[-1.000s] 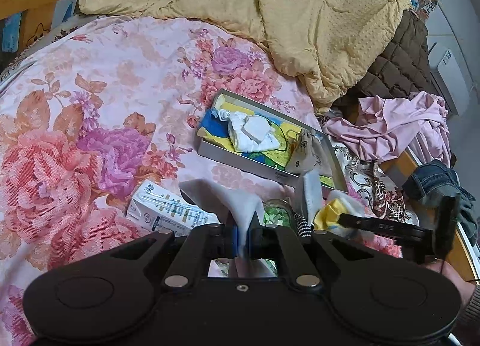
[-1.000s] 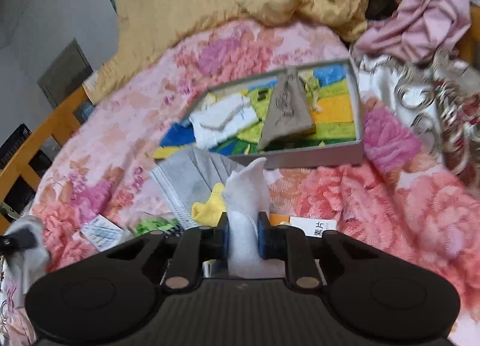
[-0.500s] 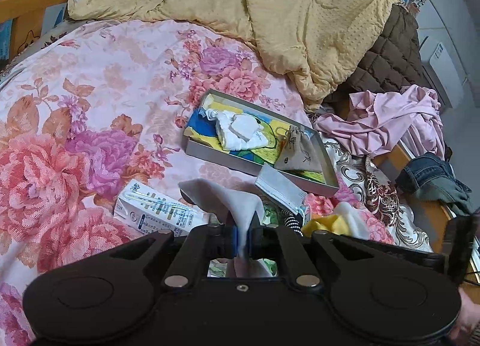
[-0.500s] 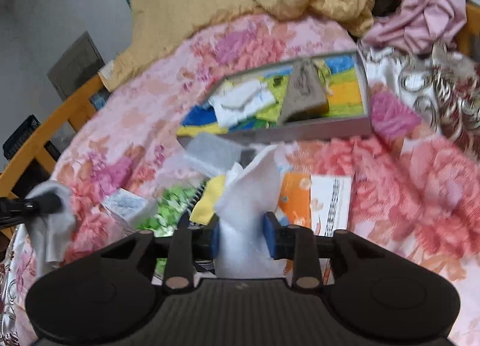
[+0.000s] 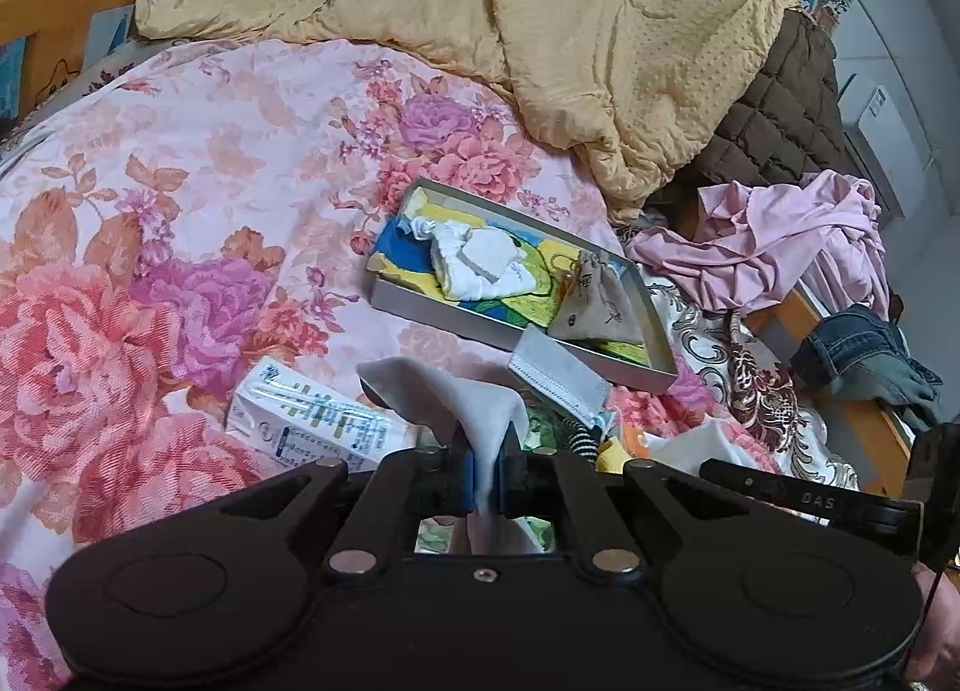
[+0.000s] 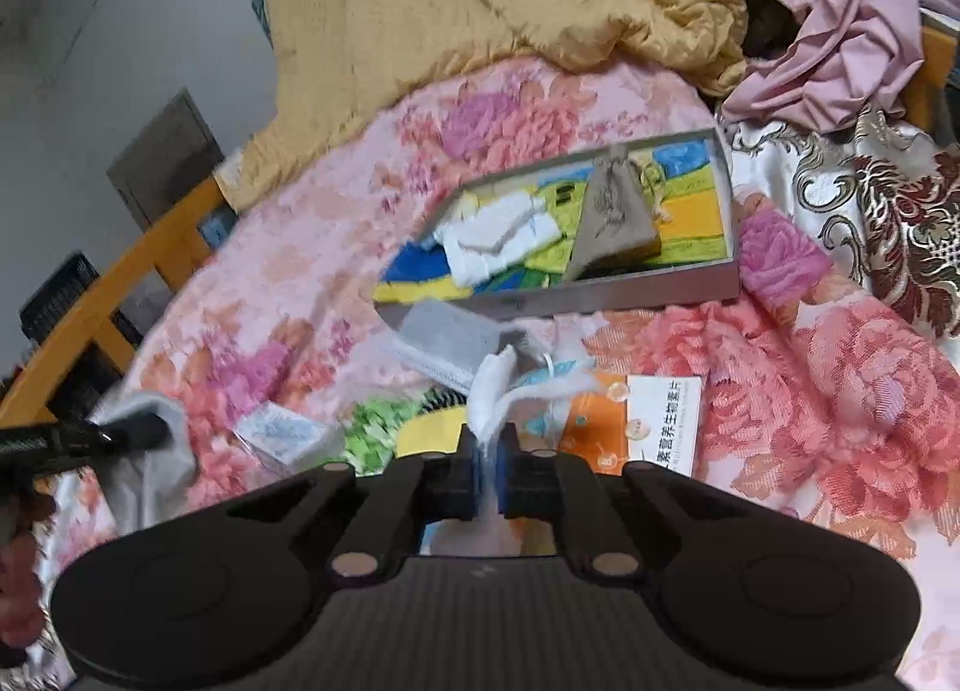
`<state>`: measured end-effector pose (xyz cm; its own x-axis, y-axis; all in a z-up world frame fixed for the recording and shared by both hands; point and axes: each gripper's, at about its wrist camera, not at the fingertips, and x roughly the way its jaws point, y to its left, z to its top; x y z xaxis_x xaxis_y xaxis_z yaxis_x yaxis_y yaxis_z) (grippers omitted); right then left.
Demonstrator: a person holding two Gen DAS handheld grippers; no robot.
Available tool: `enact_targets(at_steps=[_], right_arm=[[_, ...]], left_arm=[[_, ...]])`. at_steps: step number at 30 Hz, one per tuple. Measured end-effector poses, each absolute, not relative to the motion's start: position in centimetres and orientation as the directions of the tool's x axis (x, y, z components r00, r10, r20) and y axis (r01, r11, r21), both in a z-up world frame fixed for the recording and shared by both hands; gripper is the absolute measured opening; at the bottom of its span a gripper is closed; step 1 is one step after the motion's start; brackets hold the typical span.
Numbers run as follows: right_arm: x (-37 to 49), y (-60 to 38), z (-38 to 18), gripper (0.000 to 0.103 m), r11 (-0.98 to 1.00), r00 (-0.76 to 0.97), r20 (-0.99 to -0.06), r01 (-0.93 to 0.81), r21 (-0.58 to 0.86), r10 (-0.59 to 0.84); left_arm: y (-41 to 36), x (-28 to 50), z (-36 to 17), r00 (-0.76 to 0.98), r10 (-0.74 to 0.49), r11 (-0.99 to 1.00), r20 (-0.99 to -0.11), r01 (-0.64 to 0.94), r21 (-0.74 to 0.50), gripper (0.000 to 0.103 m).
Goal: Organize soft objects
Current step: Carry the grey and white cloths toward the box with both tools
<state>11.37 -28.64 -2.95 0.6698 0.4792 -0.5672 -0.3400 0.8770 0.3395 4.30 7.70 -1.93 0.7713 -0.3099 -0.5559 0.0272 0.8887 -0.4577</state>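
Bed with pink floral quilt (image 5: pixel 180 223); yellow blanket (image 5: pixel 540 31) heaped at far side, pink garment (image 5: pixel 774 247) at edge, wooden frame (image 6: pixel 120 295) beside grey wall. Tray (image 5: pixel 654 325) on quilt holds white cloth (image 5: pixel 480 259) and tan pouch (image 5: pixel 600 301); mask (image 5: pixel 558 373) just beside tray.

Left gripper (image 5: pixel 485 478) pinched narrow on grey cloth (image 5: pixel 444 397), above carton (image 5: pixel 312 427). Right gripper (image 6: pixel 487 478) clamped on white rag (image 6: pixel 498 391), over orange packet (image 6: pixel 636 421). Both held low, pointing toward tray.

Colours we see on the bed

We note a pink floral bedspread (image 5: pixel 180 211), a mustard-yellow blanket (image 5: pixel 570 31), a grey box (image 5: pixel 516 325) lined blue, yellow and green, and a beige pouch (image 6: pixel 615 211).
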Motion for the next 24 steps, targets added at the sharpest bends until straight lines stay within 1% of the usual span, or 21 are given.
enact_targets(at_steps=[7,11,15,24], right_arm=[[7.5,-28.4,-0.7,0.005,0.886,0.719,-0.523,-0.329,0.326,0.459],[5.2,-27.5,0.2,0.005,0.894,0.75,-0.493,-0.312,0.323,0.44],[3.7,-25.9,0.8,0.005,0.918,0.783,-0.484,-0.299,0.259,0.392],[2.3,-22.2,2.0,0.005,0.906,0.787,-0.448,-0.369,0.208,0.424]], left_arm=[[6.4,4.2,-1.6,0.777,-0.324,0.893,-0.54,0.062,-0.447,0.006],[5.3,4.0,-1.1,0.796,-0.313,0.905,-0.518,0.085,-0.416,0.006],[3.9,4.1,-0.5,0.809,-0.305,0.919,-0.502,0.112,-0.378,0.006],[1.6,4.0,0.0,0.823,-0.297,0.939,-0.484,0.16,-0.305,0.006]])
